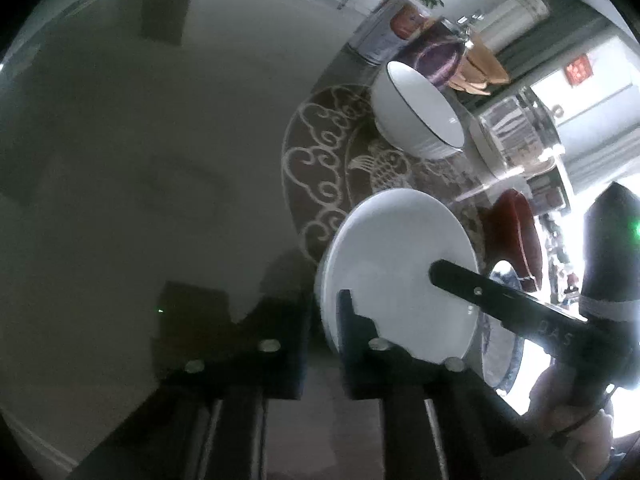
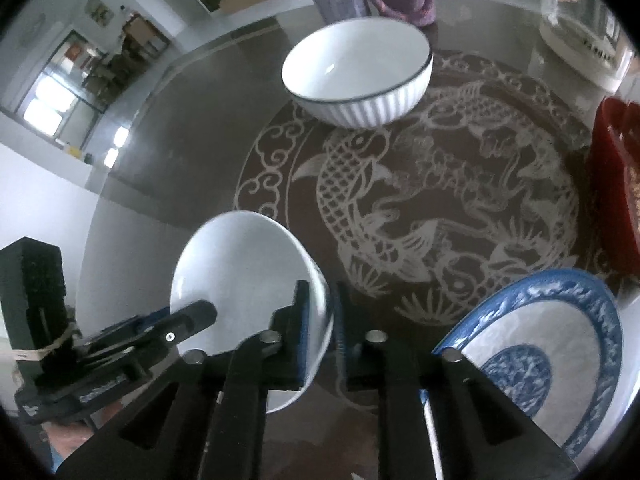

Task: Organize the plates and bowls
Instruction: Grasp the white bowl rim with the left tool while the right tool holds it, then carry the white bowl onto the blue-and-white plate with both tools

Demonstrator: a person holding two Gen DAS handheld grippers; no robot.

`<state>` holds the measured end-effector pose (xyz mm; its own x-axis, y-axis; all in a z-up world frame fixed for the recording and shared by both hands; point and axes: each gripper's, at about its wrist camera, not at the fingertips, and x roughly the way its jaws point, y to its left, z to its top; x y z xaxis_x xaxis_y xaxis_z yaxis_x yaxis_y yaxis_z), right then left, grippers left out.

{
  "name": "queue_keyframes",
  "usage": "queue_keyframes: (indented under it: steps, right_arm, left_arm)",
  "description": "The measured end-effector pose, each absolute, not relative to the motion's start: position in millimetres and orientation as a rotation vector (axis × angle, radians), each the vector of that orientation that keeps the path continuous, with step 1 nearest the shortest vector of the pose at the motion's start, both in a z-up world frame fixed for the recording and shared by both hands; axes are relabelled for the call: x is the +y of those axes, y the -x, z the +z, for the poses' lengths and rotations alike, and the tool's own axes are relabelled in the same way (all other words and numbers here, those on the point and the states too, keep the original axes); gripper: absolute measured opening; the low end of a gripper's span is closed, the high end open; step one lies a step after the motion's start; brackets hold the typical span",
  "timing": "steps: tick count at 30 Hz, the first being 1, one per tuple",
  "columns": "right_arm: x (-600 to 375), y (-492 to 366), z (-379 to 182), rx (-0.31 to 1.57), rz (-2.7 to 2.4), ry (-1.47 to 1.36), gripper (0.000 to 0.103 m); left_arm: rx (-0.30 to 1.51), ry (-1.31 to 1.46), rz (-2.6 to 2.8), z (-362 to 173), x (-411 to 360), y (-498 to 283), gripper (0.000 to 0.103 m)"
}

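1. While carrying the white plate [image 2: 240, 272] at near left, clear above the table [image 2: 192, 128], keep both grips firm: right gripper [image 2: 322, 312] pinching the right rim, left gripper [image 1: 320, 304] clamped on the left rim.
2. Level before lowering; hangs tilted now, hollow face up. Round, so no long axis.
3. Steer right toward the blue-patterned plate [image 2: 560, 340], probably the stacking spot.
4. Stay clear of the ribbed bowl [image 2: 356, 68] farther off.

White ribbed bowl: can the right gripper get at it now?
Probably not yet. The right gripper is shut on the rim of the white plate, which the left gripper also seems to pinch. Nothing stands between it and the white ribbed bowl, so the way looks free once the plate is down.
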<state>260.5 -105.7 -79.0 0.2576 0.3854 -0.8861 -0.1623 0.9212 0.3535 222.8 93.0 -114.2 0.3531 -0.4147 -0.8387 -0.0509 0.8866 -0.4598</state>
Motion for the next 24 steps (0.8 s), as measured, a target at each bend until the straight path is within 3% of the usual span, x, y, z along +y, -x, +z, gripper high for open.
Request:
queue_keyframes:
  steps: [12, 19, 24]
  right_arm:
    - [-139, -231, -41, 1.187, 0.396, -0.253, 0.009]
    - [-228, -192, -24, 1.146, 0.256, -0.337, 0.009]
    - [-269, -186, -43, 1.182, 0.170, -0.380, 0.009]
  left_arm:
    - [1.144, 0.378, -0.295, -61, 64, -209, 0.007]
    - [1.160, 0.301, -0.449, -50, -26, -205, 0.007]
    - [1.210, 0.240, -0.471, -67, -71, -209, 0.007]
